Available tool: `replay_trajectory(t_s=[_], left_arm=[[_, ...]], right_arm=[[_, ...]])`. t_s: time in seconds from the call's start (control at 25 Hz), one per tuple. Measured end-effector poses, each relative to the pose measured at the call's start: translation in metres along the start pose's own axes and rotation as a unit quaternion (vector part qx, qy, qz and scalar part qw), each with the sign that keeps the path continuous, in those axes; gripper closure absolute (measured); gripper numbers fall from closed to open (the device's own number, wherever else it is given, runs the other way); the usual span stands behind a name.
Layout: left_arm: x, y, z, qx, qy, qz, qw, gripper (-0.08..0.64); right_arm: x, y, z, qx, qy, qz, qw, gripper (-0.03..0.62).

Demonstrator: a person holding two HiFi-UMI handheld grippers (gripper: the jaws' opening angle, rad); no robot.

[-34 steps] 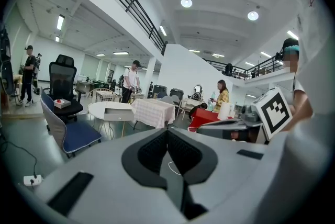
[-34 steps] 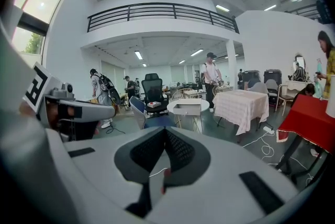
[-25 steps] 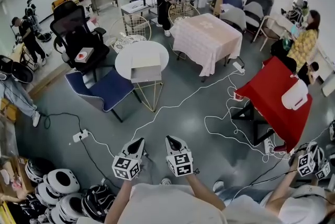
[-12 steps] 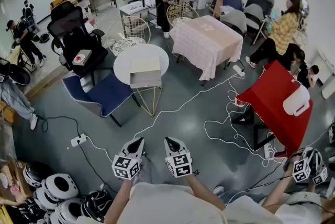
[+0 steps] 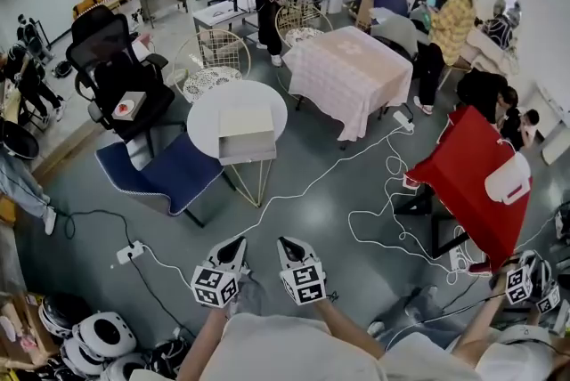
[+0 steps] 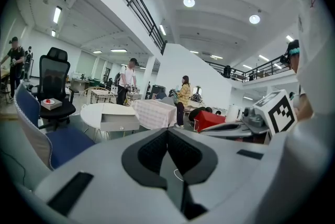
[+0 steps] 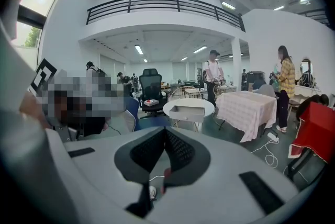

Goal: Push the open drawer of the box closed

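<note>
Right claw (image 5: 288, 243), shut, hangs well short of the box (image 5: 246, 126).

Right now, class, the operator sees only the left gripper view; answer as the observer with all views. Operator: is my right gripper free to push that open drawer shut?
Observer: Yes. The right gripper has its jaws shut with nothing between them.
Operator: Is the floor on the way clear?
Observer: No. A white cable crosses the floor between you and the round table.
Operator: Does the right gripper face the drawer?
Observer: Nearly; in its view the drawer sits just right of its jaw line.
</note>
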State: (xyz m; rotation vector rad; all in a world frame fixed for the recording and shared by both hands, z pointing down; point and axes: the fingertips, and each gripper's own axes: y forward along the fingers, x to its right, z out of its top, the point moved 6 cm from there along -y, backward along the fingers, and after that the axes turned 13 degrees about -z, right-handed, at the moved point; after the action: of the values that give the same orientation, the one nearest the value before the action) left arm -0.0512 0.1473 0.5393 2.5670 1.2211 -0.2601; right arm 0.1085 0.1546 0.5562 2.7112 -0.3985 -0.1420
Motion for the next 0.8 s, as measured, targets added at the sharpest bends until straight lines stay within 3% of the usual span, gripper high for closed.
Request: replay_trajectory(t_s=[0.8], left_arm=[[-0.153,0.045,0.072,-0.006,-0.006,-0.039,0.9992,0.548]], right_arm=[[-0.017,0.145,0.092,-0.014,0.001,-0.038,0.999,0.577]])
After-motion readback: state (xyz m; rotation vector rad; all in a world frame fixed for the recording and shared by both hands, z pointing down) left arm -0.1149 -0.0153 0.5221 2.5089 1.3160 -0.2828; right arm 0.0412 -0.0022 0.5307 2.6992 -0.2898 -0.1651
